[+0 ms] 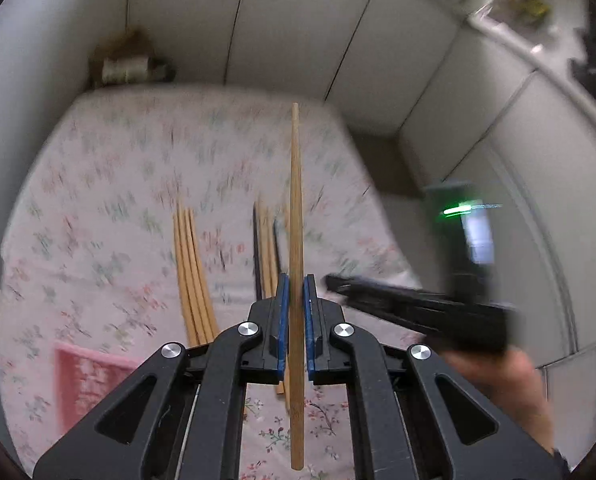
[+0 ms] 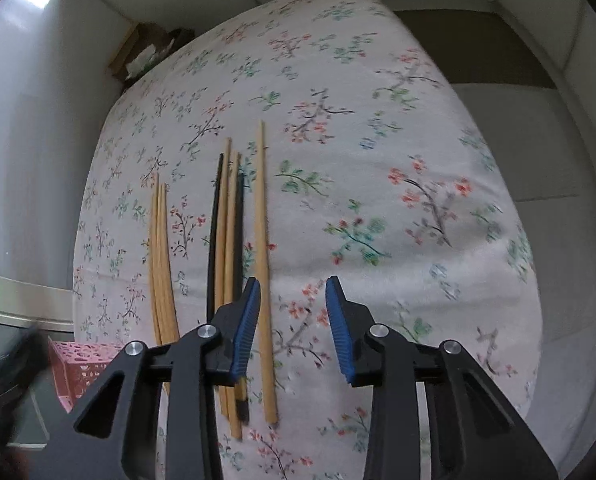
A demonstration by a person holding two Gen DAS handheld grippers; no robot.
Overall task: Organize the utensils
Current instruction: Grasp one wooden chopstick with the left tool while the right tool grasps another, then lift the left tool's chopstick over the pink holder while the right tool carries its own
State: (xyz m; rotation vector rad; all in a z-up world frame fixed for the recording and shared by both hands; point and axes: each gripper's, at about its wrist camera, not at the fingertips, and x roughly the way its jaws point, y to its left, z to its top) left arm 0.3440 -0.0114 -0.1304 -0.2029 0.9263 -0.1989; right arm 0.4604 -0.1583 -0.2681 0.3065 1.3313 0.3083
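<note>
Left wrist view: left hand-held gripper (image 1: 294,292) clamps a wooden chopstick (image 1: 296,240); right hand-held gripper (image 2: 293,300) gapes.

Both tools look alike: the left gripper (image 1: 293,312) and right gripper (image 2: 293,320) have matte black angular arms with triangular cut-outs, round silver screws at the joints and ribbed blue pads (image 2: 246,330) lining the fingers, and there's bare skin on the forearm (image 1: 502,392) behind.

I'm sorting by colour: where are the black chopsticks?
Right wrist view: two black chopsticks lie among light wooden ones in the middle bunch on the floral cloth, left of the open right gripper.
</note>
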